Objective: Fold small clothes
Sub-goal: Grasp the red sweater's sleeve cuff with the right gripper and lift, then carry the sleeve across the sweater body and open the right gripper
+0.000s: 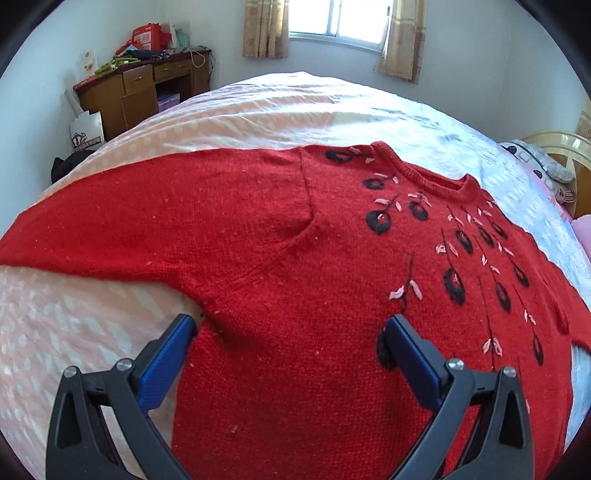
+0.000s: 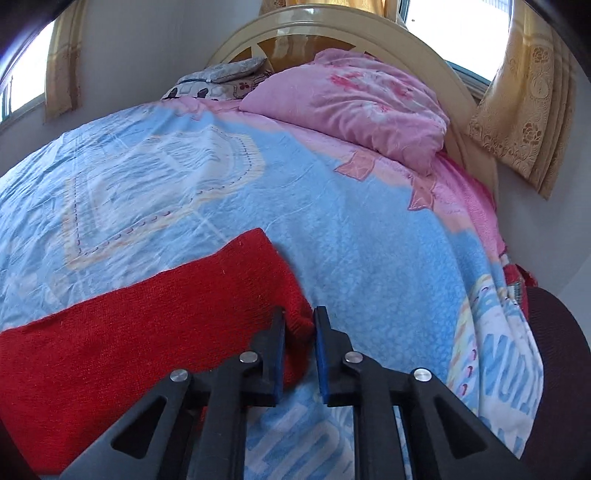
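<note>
A red knit sweater (image 1: pixel 280 236) with black and pink flower embroidery lies flat, front up, on the bed, its left sleeve spread out to the side. My left gripper (image 1: pixel 291 325) is open and empty, just above the sweater's body near the left armpit. In the right wrist view the sweater's other sleeve (image 2: pixel 147 310) lies across the blue bedspread. My right gripper (image 2: pixel 299 325) is nearly closed, its jaws pinching the corner of the sleeve's cuff between them.
The bed (image 1: pixel 258 110) has a pink and blue patterned sheet. A pink pillow (image 2: pixel 347 107) and a curved headboard (image 2: pixel 332 26) are at the head end. A wooden desk (image 1: pixel 144 88) with clutter stands by the far wall, beside a window (image 1: pixel 338 18).
</note>
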